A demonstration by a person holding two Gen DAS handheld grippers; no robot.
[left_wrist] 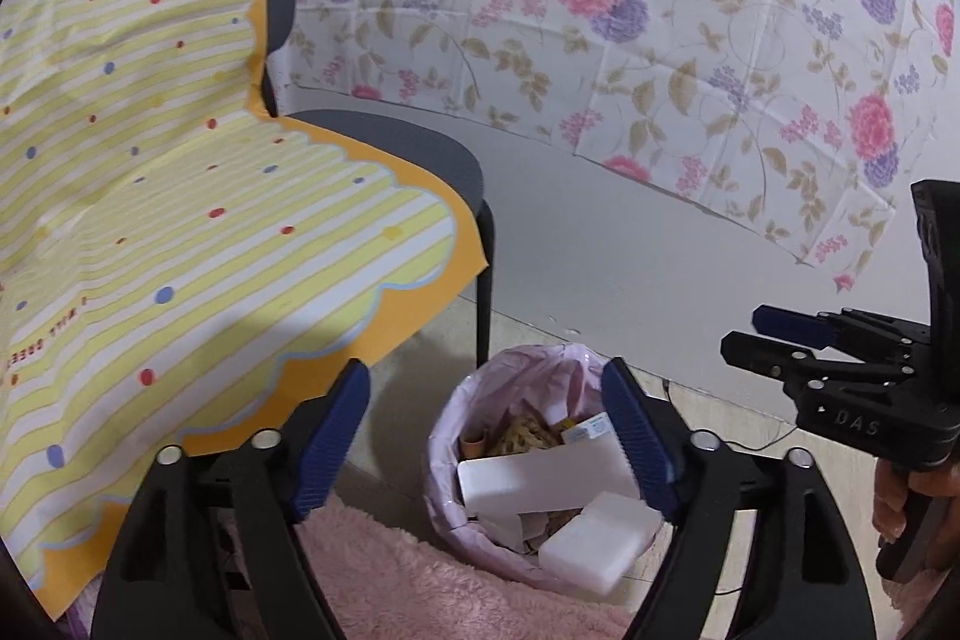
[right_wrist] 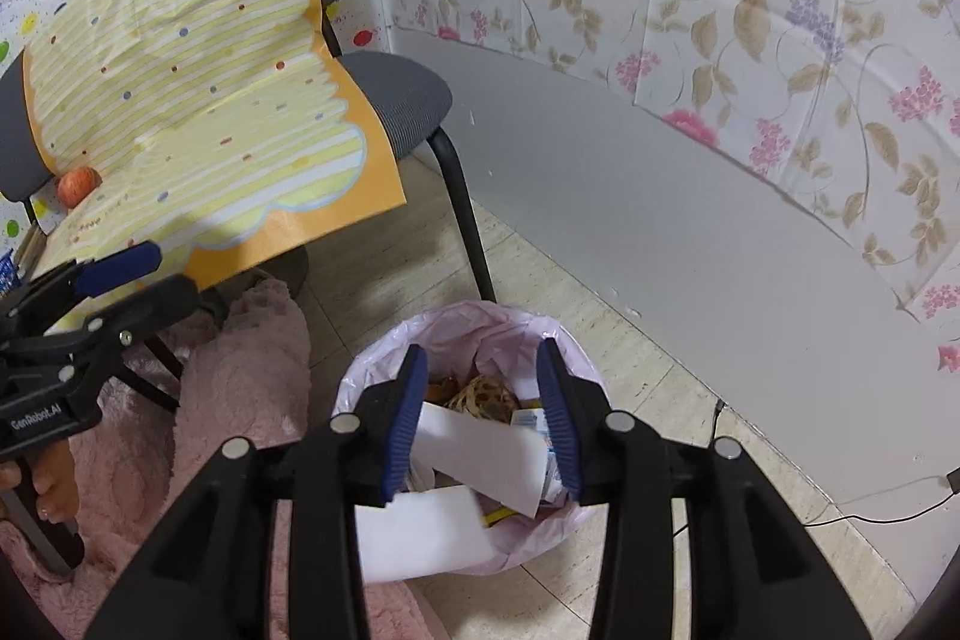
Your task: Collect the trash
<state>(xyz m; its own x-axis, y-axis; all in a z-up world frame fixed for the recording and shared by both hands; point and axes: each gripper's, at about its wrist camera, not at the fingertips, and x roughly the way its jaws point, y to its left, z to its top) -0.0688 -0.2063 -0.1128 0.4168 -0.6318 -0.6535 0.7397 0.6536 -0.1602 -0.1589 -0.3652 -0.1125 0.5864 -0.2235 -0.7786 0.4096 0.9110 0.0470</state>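
- Partly hidden: trash bin [right_wrist: 576, 340] behind both pairs of blue pads; near rim cut by the fingers in each wrist view.
- Hard to make out: brown woven-looking piece [right_wrist: 483, 394] deep in the bin; small printed carton [right_wrist: 531, 421] beside it, label unreadable.
- Cut off at the left edge of the right wrist view: some items by an orange ball [right_wrist: 77, 187] on the yellow striped sheet [right_wrist: 198, 100].
- One bin, pink-lined, on the floor between chair [right_wrist: 396, 94] leg and pink fluffy rug [right_wrist: 240, 388].
- Two white blocks inside: white flat sheet [left_wrist: 540, 472] leaning across the middle, white foam block [left_wrist: 600, 541] at the near rim.
- One chair, one striped sheet draped over it.
- Left gripper [left_wrist: 486, 436] poised above the bin, angled down, jaws spread wide, nothing between them.
- Right gripper [right_wrist: 480, 415] directly over the bin mouth, pointing down into it, jaws parted, holding nothing; seen from the left wrist view [left_wrist: 741, 334] with fingers close together, side-on.
- Fingertips [right_wrist: 54, 496] of the person's hand wrapped round the left handle.
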